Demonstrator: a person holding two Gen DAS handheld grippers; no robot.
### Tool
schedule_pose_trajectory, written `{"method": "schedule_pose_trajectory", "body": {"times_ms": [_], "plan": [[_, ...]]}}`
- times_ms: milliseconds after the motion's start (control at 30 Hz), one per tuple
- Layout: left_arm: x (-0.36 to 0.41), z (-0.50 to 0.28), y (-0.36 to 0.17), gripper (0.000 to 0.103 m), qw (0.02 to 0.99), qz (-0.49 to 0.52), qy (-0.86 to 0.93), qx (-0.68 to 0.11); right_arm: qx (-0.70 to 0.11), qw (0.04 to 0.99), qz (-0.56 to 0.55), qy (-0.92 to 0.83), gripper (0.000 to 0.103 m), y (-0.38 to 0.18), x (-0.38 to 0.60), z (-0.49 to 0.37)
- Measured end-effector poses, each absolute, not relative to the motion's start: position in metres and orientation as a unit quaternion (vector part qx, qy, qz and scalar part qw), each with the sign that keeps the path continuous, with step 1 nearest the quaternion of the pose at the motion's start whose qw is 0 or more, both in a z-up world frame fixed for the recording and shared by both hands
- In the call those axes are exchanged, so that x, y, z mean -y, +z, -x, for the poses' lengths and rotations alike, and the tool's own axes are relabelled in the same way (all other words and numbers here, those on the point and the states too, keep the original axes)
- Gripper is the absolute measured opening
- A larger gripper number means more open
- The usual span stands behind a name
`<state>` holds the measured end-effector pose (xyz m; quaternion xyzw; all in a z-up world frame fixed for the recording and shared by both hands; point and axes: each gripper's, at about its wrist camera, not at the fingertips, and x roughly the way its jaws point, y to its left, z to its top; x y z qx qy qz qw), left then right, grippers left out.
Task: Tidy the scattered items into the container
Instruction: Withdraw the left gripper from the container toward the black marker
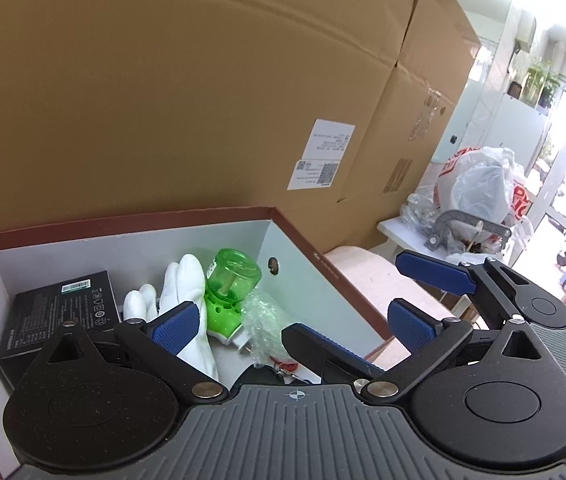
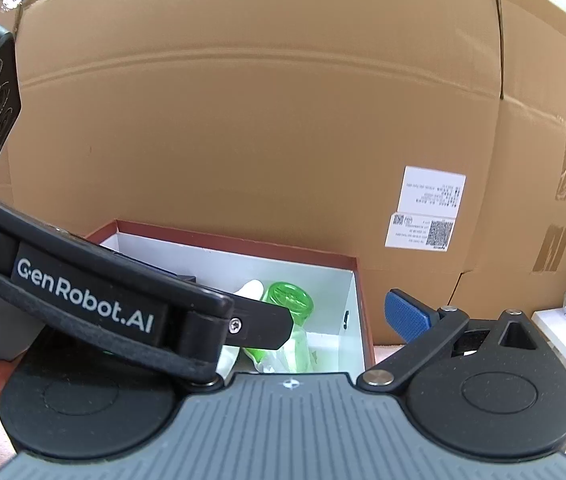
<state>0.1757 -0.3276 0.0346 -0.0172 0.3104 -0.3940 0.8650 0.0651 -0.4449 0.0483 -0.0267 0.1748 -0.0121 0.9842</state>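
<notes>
Left gripper (image 1: 289, 326) over shoebox (image 1: 303, 240), jaws apart, holding nothing. Right gripper (image 1: 431, 292) just beside it past box's right wall, jaws apart, empty. Inside box: black carton (image 1: 59, 312) at left, white glove (image 1: 187, 284), green bottle (image 1: 229, 284), crumpled plastic wrap (image 1: 261, 320). Big cardboard boxes (image 1: 203, 100) behind.

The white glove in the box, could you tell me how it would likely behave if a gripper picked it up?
The white glove would probably hang limp, since it lies draped and creased beside the green bottle. It looks thin, so likely light. Its smooth, slightly shiny surface suggests rubber, which the blue pads should grip rather than slip on.
</notes>
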Motion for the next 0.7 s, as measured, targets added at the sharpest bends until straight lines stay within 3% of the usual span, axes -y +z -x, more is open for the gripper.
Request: {"method": "schedule_pose_trajectory", "body": {"times_ms": [433, 700], "plan": [[0.277, -0.120, 0.055, 0.103, 0.878, 0.039, -0.384, -0.283, -0.148, 0.988, 0.046, 0.010, 0.102, 0.072, 0.405, -0.023], [0.199, -0.057, 0.034, 0.103, 0.917, 0.026, -0.315, -0.244, -0.145, 0.987, 0.024, 0.065, 0.103, 0.052, 0.347, 0.015]]}}
